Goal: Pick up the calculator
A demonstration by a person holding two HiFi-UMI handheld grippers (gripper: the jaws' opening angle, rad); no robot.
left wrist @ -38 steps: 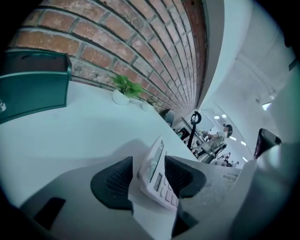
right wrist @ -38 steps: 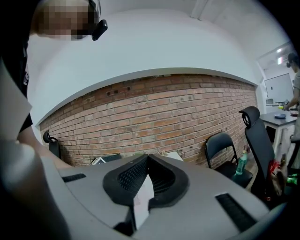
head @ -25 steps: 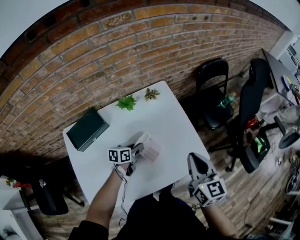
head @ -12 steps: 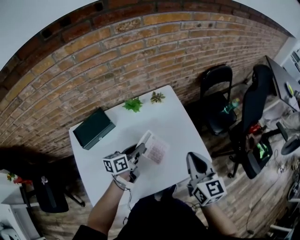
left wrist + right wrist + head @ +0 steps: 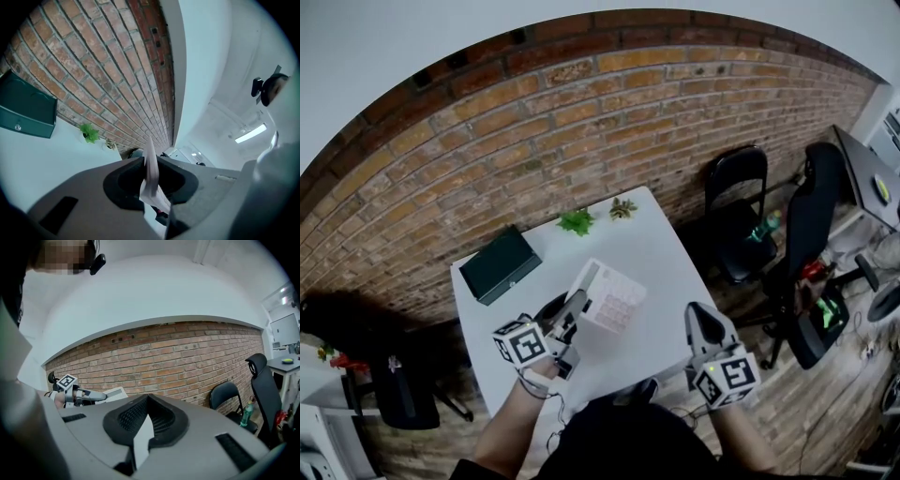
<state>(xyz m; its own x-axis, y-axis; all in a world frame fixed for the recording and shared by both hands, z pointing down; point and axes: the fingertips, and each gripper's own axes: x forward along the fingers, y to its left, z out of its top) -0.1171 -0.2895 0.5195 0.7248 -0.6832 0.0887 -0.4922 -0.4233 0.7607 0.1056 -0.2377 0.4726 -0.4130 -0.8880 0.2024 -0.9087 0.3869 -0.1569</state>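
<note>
My left gripper [image 5: 578,305] clamps the flat white calculator [image 5: 609,298] edge-on, clear above the white surface [image 5: 656,253] (right gripper [image 5: 696,317] closed, empty), so next I'd just hold steady.

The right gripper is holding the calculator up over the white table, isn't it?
Wrong side. It is the left gripper that is holding the calculator up over the white table, its jaws shut on one edge. The head view shows it.
</note>
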